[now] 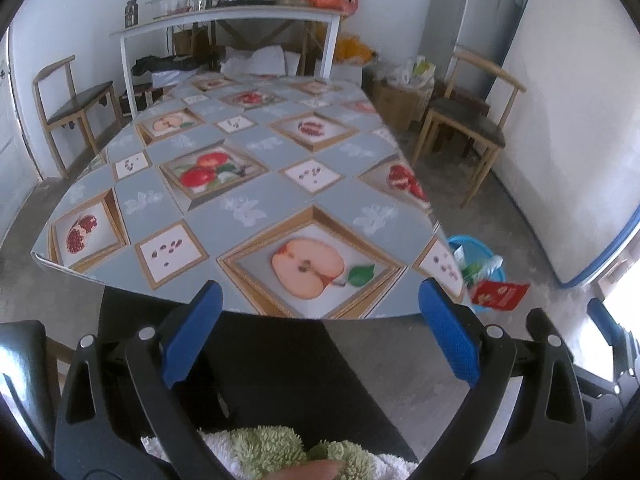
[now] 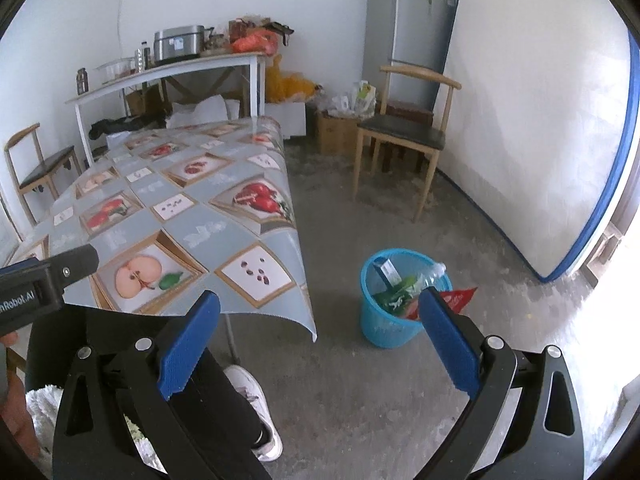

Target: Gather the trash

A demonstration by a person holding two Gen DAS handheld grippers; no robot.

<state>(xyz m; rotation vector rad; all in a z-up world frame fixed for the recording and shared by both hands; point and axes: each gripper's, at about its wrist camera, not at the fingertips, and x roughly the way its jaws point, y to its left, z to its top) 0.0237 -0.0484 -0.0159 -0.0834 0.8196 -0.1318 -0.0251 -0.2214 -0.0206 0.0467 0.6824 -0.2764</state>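
Observation:
A blue mesh bin stands on the concrete floor to the right of the table. Inside it are a blue-white box, a green wrapper and a clear bottle. A red packet leans over its rim. My right gripper hovers open above the floor, near the bin, holding nothing. In the left wrist view my left gripper is open over the near edge of the fruit-patterned table. The bin and red packet show at the table's right corner.
A person's dark trouser leg and white shoe are below my right gripper. Wooden chairs flank the table. A white side table with kitchenware, a fridge, a mattress against the wall and a cardboard box line the back.

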